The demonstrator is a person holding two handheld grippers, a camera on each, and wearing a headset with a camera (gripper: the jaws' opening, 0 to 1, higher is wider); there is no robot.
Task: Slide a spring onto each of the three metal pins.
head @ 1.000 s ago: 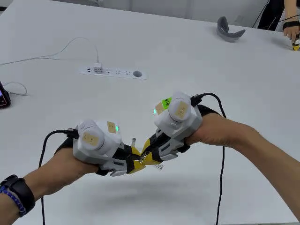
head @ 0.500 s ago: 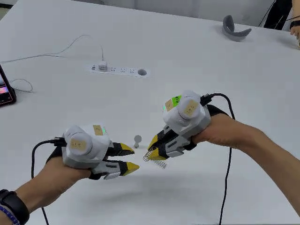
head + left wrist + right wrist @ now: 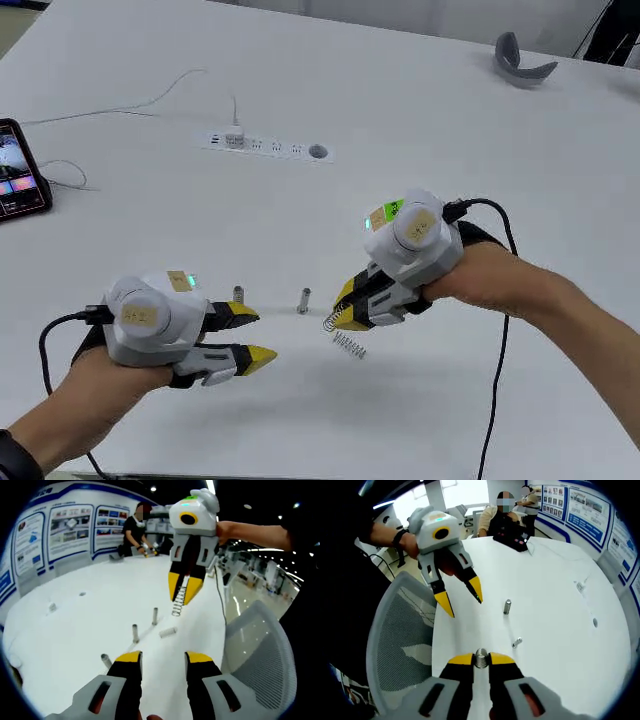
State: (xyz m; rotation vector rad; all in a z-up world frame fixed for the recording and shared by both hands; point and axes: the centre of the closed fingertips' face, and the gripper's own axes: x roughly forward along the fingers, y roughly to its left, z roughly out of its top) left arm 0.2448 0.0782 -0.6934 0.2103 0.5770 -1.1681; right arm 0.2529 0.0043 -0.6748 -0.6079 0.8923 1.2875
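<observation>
since half a second ago the left gripper [image 3: 262,334] backs away leftward, jaws spread, empty. the right gripper [image 3: 340,311] pinches a spring [image 3: 329,321]; a second spring [image 3: 349,346] lies near the bare pins [image 3: 304,300]. all three seem unfinished.

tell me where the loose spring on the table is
In the head view the loose spring lies flat on the table, just nearer the person than the right gripper, which grips a second spring, and right of the closest metal pin.
</observation>
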